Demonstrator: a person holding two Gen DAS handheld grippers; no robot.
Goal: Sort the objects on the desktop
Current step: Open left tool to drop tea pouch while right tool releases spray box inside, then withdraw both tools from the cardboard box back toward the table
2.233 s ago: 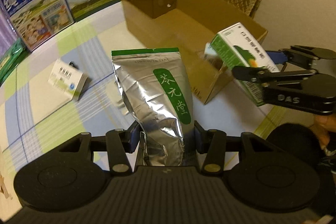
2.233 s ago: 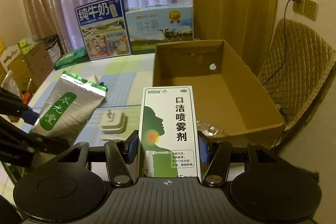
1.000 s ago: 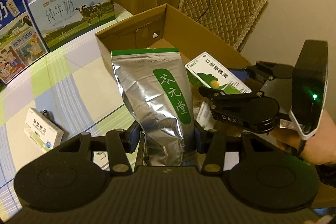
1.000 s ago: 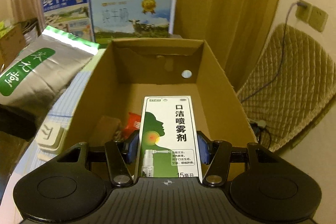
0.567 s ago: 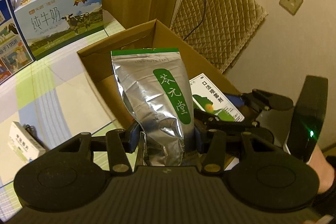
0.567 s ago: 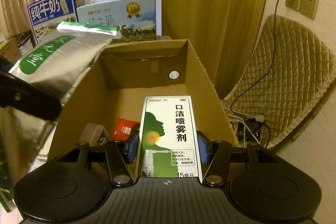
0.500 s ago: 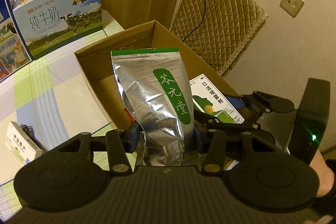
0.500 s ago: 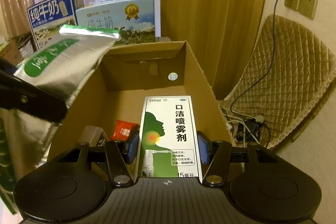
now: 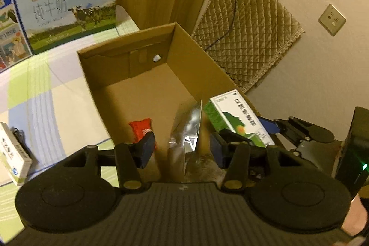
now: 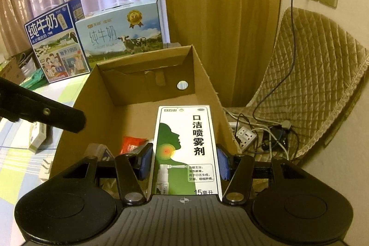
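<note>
The left gripper (image 9: 182, 148) is held spread over the box (image 9: 207, 61), and the foil pouch (image 9: 188, 130) is seen edge-on and blurred between its pads, gripped by neither. The spray carton (image 10: 186, 149) (green and white) is pinched by the right gripper (image 10: 184, 164) above the box.

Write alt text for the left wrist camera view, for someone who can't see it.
The left gripper hangs open over an open cardboard box, with a silver foil pouch loose between its fingers, dropping in beside a red packet. To the right, the right gripper holds a green and white medicine box.
</note>
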